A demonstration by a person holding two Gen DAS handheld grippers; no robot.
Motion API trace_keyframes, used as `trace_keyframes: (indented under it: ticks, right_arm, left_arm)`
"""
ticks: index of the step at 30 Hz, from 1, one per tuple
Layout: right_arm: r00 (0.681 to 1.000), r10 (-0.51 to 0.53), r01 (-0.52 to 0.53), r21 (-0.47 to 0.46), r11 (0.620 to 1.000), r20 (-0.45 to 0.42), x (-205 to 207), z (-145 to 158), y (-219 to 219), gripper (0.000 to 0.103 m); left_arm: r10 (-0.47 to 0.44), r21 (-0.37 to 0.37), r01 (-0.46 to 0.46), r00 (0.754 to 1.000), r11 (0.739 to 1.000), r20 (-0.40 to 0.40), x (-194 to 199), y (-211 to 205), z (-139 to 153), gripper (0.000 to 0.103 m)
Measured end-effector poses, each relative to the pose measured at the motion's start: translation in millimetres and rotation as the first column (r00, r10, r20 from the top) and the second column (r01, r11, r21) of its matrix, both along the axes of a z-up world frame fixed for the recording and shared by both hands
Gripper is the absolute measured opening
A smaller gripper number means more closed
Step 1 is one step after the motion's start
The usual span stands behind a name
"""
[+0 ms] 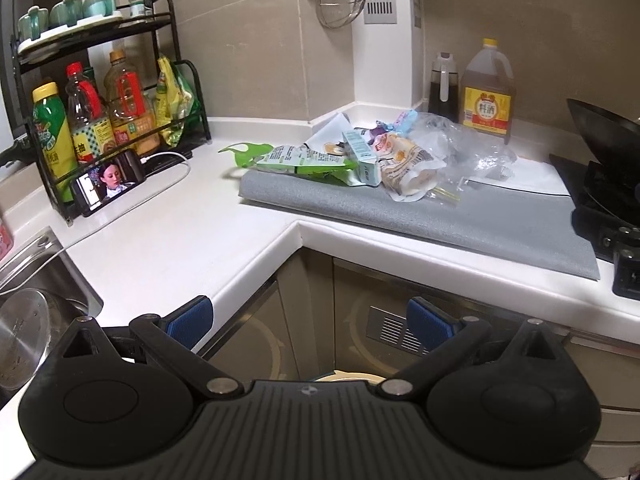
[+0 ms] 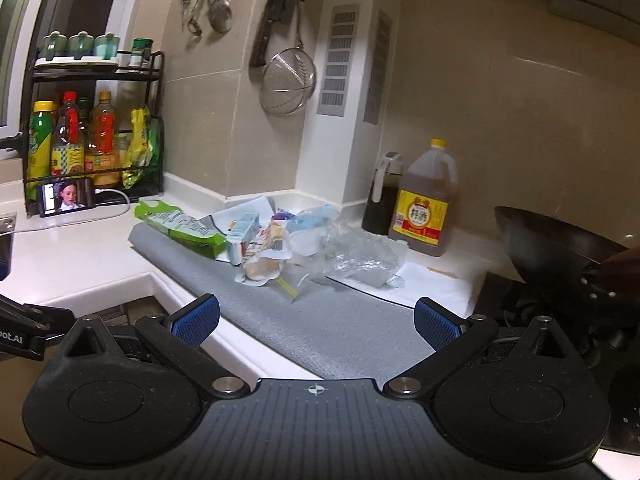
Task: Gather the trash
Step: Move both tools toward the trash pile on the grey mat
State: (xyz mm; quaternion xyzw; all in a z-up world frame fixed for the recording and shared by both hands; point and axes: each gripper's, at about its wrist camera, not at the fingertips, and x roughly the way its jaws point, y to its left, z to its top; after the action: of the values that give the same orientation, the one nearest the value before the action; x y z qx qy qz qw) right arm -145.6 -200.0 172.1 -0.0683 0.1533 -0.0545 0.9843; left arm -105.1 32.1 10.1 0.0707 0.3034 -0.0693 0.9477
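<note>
A pile of trash lies on a grey mat (image 1: pixel 460 216) (image 2: pixel 340 328) in the counter corner: a green snack bag (image 1: pixel 304 162) (image 2: pixel 180 228), a small teal carton (image 1: pixel 362 152) (image 2: pixel 242 236), a bread wrapper (image 1: pixel 408 168) (image 2: pixel 266 256) and crumpled clear plastic (image 1: pixel 460 144) (image 2: pixel 352 248). My left gripper (image 1: pixel 310 324) is open and empty, in front of the counter edge, well short of the pile. My right gripper (image 2: pixel 318 320) is open and empty, over the near part of the mat, short of the pile.
A black rack of bottles (image 1: pixel 100 112) (image 2: pixel 92 136) and a phone (image 1: pixel 110 182) (image 2: pixel 66 196) stand at the left. A cooking-wine jug (image 1: pixel 486 92) (image 2: pixel 426 204) and dark oil bottle (image 2: pixel 380 200) stand behind the pile. A wok (image 1: pixel 604 132) (image 2: pixel 552 244) is right, a sink (image 1: pixel 36 280) left.
</note>
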Motion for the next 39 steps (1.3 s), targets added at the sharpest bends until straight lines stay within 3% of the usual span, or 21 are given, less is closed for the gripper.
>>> trace_keyframes:
  ticks: [7,16,27,39]
  right_arm:
    - [0.999,0.013,-0.014,-0.024,1.0,-0.044,6,-4,7,0.103]
    - [0.998,0.005,-0.004,0.009,1.0,-0.07,10,-6,4,0.103]
    - [0.983,0.176,-0.167,0.13,0.977,-0.058,-1,5,19,0.103]
    - [0.978,0.177,-0.159,0.154,0.975,-0.112,0,-4,27,0.103]
  left_arm:
    - [-0.01,0.027,0.01,1.0,1.0,0.014,-3,-3,-2,0.103]
    - [-0.009,0.036,0.009,1.0,0.999,0.012,0,-4,-4,0.103]
    - [-0.006,0.042,0.006,1.0,0.999,0.01,0,-5,-6,0.103]
    - [0.008,0.017,-0.009,1.0,1.0,0.03,-2,-3,0,0.103]
